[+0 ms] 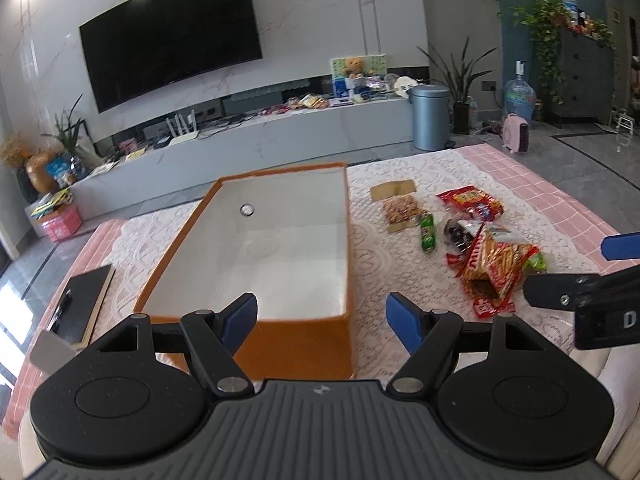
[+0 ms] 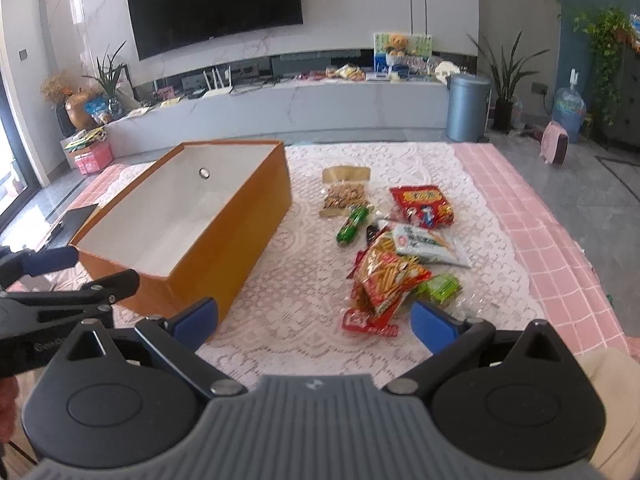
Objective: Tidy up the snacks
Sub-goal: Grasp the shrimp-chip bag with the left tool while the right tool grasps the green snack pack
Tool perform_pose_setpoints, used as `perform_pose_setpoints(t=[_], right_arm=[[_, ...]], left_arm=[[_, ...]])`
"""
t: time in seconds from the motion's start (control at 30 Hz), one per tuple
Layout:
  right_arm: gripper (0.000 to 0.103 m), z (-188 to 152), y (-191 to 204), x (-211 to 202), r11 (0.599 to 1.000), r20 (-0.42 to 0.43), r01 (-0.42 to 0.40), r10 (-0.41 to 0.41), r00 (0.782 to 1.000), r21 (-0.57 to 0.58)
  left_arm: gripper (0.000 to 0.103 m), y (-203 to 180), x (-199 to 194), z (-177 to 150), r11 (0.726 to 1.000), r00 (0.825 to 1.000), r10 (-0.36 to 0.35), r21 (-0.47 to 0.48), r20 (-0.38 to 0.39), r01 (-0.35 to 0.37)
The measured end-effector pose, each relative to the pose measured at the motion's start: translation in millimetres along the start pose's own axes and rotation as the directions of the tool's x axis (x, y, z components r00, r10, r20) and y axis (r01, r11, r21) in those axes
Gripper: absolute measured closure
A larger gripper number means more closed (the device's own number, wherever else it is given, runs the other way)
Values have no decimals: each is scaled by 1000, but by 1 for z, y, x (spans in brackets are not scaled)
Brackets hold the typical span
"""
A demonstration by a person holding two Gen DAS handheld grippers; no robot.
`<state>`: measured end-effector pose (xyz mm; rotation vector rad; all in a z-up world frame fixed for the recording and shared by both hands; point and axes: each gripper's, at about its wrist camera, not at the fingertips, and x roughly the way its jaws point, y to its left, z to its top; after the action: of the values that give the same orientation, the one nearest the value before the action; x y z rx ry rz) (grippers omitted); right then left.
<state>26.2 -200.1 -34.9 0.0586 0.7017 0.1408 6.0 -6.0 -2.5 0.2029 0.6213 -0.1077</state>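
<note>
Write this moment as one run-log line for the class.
stage: start | orange box: empty | snack packets: loose on lace cloth, right of box | left gripper: open, holding nothing | right gripper: open, near packets

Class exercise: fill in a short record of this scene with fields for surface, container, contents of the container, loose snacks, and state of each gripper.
surface: white lace cloth over a pink checked cover
container: orange box, open top, white inside
contents of container: no snacks visible inside
loose snacks: pile to the right of the box, including a red fries packet, a red bag, a small green packet and a clear nut pack
left gripper: jaws open, holding nothing
right gripper: jaws open, holding nothing
</note>
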Motion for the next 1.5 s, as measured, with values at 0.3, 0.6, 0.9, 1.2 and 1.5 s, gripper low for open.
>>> perform_pose_setpoints(t=[0.3,0.6,0.9,1.2,1.5], right_arm=[[12,-4,-40,20,995,18,95,-95,995,12],[22,-1,-86,49,977,-49,198,-195,980,72],[15,6,-124,79,968,-86,238,-231,969,80],[14,8,-151,106,970,-141,158,-132,981,186],[16,4,-173,133,928,-175,148,-92,980,343]], left_arm=[[25,-29,28,22,984,983,-175,-20,-49,174],[70,-68,71,29,959,947,-284,-19,-153,284],[13,-100,104,45,945,936,-324,-13,-140,325],[18,-117,155,64,884,874,-425,-315,-236,345],[21,-141,184,63,894,863,-383,-368,-329,256]])
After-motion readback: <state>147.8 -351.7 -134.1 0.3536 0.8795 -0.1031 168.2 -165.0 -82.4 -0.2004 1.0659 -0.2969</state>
